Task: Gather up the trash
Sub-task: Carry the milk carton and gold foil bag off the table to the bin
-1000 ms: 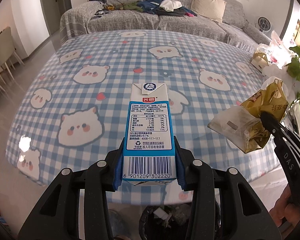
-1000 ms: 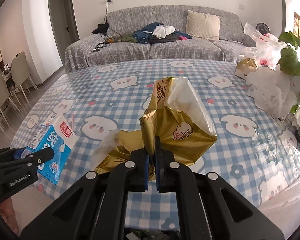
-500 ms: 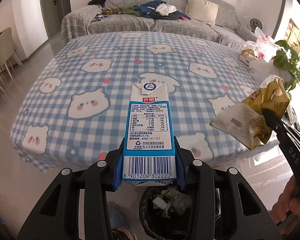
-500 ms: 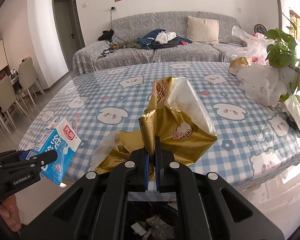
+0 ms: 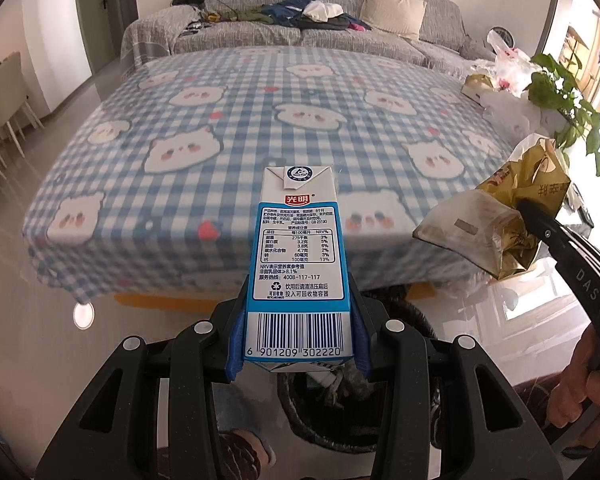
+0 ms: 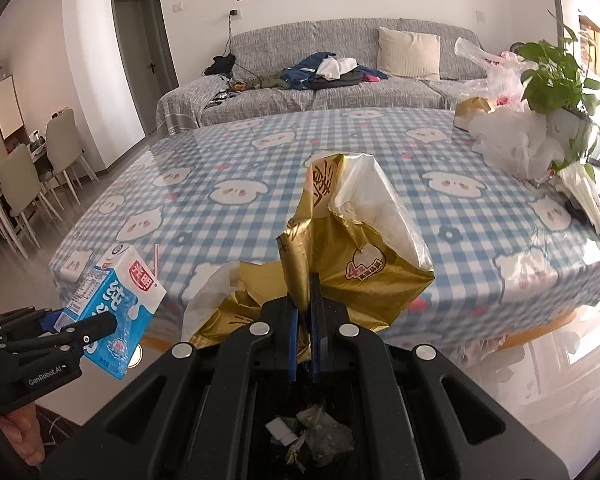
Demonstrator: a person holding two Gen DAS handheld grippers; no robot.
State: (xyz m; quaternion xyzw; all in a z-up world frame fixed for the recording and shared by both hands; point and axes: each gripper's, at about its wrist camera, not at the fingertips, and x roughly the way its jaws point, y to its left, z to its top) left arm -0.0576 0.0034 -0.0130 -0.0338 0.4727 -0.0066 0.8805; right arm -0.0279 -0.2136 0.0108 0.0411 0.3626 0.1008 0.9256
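My left gripper (image 5: 298,332) is shut on a blue and white milk carton (image 5: 298,256), held in the air off the table's near edge. The carton (image 6: 116,304) and left gripper (image 6: 76,330) also show at the lower left of the right wrist view. My right gripper (image 6: 304,312) is shut on a crumpled gold and white snack bag (image 6: 352,256); the bag (image 5: 496,220) shows at the right of the left wrist view. A black trash bin (image 5: 332,412) with rubbish in it stands on the floor below both grippers; it also shows in the right wrist view (image 6: 312,432).
The table with a blue checked bear cloth (image 5: 260,120) lies ahead. White plastic bags (image 6: 512,140), a gold box (image 6: 472,114) and a potted plant (image 6: 560,76) crowd its right side. A grey sofa (image 6: 320,84) stands behind, dining chairs (image 6: 24,188) at the left.
Both grippers have drawn back and up from the table with their loads. The table edge now sits farther ahead, and the trash bin has come into view beneath them.
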